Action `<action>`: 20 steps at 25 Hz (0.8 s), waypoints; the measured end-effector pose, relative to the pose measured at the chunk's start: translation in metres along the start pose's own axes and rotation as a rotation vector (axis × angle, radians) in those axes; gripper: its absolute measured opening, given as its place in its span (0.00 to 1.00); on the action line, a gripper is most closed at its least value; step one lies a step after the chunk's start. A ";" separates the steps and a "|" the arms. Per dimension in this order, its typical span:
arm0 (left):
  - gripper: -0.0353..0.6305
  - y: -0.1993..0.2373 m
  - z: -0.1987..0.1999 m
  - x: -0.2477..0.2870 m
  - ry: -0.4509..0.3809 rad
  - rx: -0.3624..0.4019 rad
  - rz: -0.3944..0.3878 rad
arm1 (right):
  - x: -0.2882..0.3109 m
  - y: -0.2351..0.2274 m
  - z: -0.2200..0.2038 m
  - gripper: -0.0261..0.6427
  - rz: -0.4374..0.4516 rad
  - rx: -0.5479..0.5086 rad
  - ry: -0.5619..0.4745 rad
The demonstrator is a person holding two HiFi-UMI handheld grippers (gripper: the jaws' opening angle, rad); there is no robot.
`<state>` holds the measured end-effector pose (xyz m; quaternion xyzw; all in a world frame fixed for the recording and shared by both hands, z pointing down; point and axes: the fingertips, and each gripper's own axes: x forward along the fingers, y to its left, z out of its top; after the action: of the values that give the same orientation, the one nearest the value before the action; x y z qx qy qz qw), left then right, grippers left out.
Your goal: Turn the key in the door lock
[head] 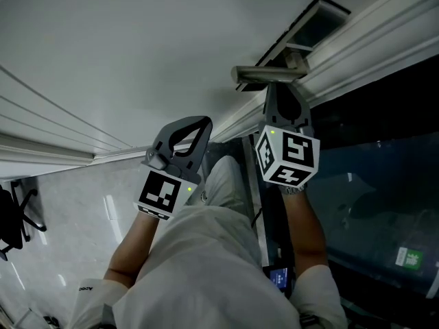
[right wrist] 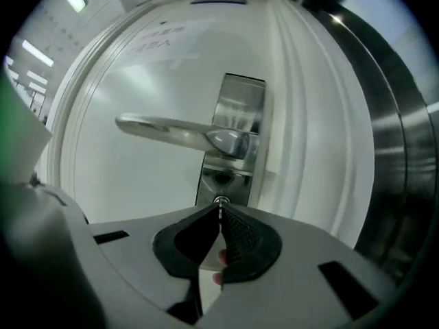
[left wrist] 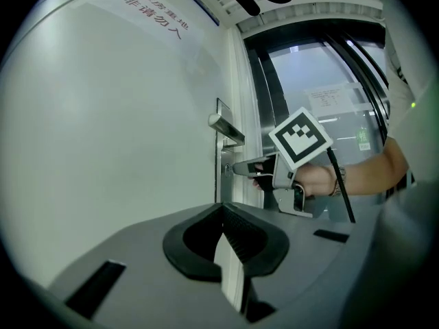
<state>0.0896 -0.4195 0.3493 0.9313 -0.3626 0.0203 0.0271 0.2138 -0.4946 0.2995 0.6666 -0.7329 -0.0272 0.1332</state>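
White door [right wrist: 137, 197] ahead: the right gripper [right wrist: 220, 211] pinches the key [right wrist: 220, 202] at its tips, seated in the lock plate [right wrist: 240, 98]. The left gripper [left wrist: 223, 214] is clenched and empty. With so thin a hold, the key may slip when twisted.

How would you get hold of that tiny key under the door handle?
Hold its flat head, coming straight at the door. The key sticks out of the lock below the handle, thin edge up, so jaws can close on its two broad sides. The right tool looks shut on it just so.
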 end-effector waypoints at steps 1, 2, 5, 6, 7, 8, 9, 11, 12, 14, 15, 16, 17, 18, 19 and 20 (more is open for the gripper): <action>0.06 0.000 0.000 -0.001 0.001 0.000 0.002 | 0.000 -0.001 0.000 0.06 0.015 0.088 -0.001; 0.06 0.000 -0.001 -0.001 0.002 0.001 0.004 | 0.000 -0.003 0.000 0.06 0.030 0.178 -0.001; 0.06 0.001 -0.001 -0.002 0.004 0.001 0.009 | 0.000 -0.007 -0.002 0.06 0.072 0.434 -0.001; 0.06 0.002 -0.001 -0.002 0.005 0.002 0.010 | 0.000 -0.008 -0.003 0.06 0.086 0.516 0.000; 0.06 0.002 -0.001 -0.002 0.006 0.002 0.011 | 0.000 -0.010 -0.005 0.06 0.100 0.599 0.001; 0.06 0.002 -0.001 -0.002 0.007 0.003 0.011 | 0.000 -0.011 -0.006 0.05 0.114 0.681 0.001; 0.06 0.001 -0.002 -0.002 0.008 0.002 0.010 | 0.000 -0.012 -0.006 0.05 0.129 0.764 0.000; 0.06 0.000 -0.002 -0.001 0.008 0.000 0.009 | 0.000 -0.013 -0.008 0.05 0.153 0.929 0.000; 0.06 -0.001 -0.003 -0.001 0.008 -0.001 0.008 | 0.000 -0.014 -0.010 0.05 0.161 1.013 0.004; 0.06 -0.001 -0.004 -0.002 0.009 -0.003 0.007 | 0.000 -0.016 -0.013 0.05 0.181 1.156 0.012; 0.06 -0.001 -0.004 -0.002 0.009 -0.004 0.008 | 0.001 -0.017 -0.013 0.05 0.194 1.205 0.013; 0.06 -0.001 -0.004 -0.002 0.008 -0.005 0.008 | 0.001 -0.017 -0.013 0.06 0.207 1.237 0.012; 0.06 -0.001 -0.004 -0.002 0.008 -0.006 0.009 | 0.002 -0.017 -0.013 0.06 0.218 1.251 0.013; 0.06 -0.001 -0.004 -0.002 0.007 -0.006 0.009 | 0.002 -0.017 -0.013 0.06 0.230 1.244 0.013; 0.06 -0.001 -0.003 -0.002 0.006 -0.006 0.009 | 0.002 -0.017 -0.012 0.06 0.242 1.215 0.012; 0.06 -0.001 -0.003 -0.003 0.005 -0.005 0.009 | 0.002 -0.016 -0.010 0.06 0.253 1.169 0.009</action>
<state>0.0881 -0.4171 0.3521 0.9296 -0.3668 0.0218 0.0301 0.2318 -0.4971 0.3062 0.5370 -0.6996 0.3995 -0.2501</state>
